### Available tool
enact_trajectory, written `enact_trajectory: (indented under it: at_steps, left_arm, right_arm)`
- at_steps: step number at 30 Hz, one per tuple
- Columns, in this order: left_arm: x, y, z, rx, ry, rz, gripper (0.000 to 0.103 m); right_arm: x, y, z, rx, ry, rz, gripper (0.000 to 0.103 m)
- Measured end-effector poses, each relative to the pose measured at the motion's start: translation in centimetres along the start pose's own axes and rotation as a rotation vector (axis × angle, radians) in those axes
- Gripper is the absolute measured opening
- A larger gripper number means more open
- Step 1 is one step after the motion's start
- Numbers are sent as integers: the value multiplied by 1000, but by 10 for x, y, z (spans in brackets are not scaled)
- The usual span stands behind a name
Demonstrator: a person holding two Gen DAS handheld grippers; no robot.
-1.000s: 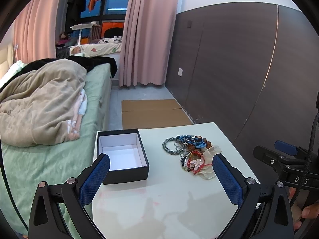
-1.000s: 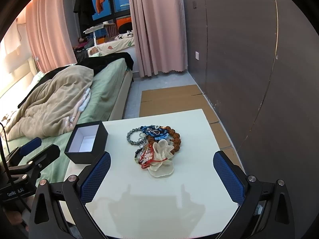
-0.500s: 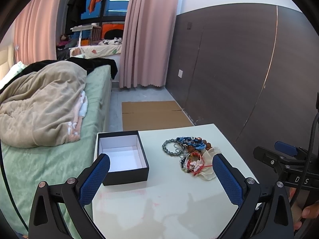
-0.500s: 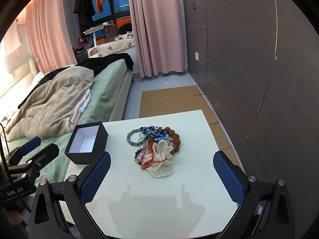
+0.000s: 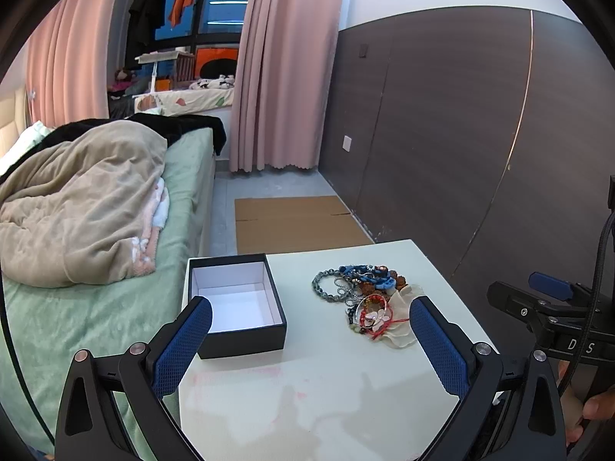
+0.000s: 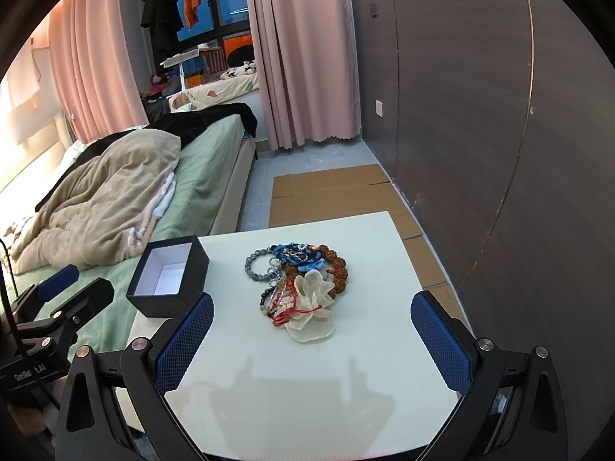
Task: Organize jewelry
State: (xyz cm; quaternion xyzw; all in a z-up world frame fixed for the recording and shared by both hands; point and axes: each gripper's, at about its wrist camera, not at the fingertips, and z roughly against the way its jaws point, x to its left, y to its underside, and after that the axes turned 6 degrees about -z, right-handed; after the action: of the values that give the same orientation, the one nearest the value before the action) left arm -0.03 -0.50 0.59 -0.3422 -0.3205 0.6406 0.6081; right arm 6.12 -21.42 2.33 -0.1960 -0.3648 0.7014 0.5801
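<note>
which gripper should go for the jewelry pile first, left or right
Likely right: the tangled pile of beaded bracelets lies centred ahead of the open right gripper, while the open left gripper faces the open black box.

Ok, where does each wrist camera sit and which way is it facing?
Left wrist: on the left gripper, over the near left of the white square table; its blue-padded fingers and a hand show.
Right wrist: on the right gripper, facing the tangled bracelet pile; its fingers show.
Shared: the open black cardboard box, pile, table.
</note>
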Motion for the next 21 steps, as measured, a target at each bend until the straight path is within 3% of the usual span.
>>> enact_trajectory:
  at_steps: [21]
  left_arm:
    - [0, 0, 1, 0, -1, -2, 102]
  right_arm:
    - [-6, 0, 4, 5, -2, -28, 103]
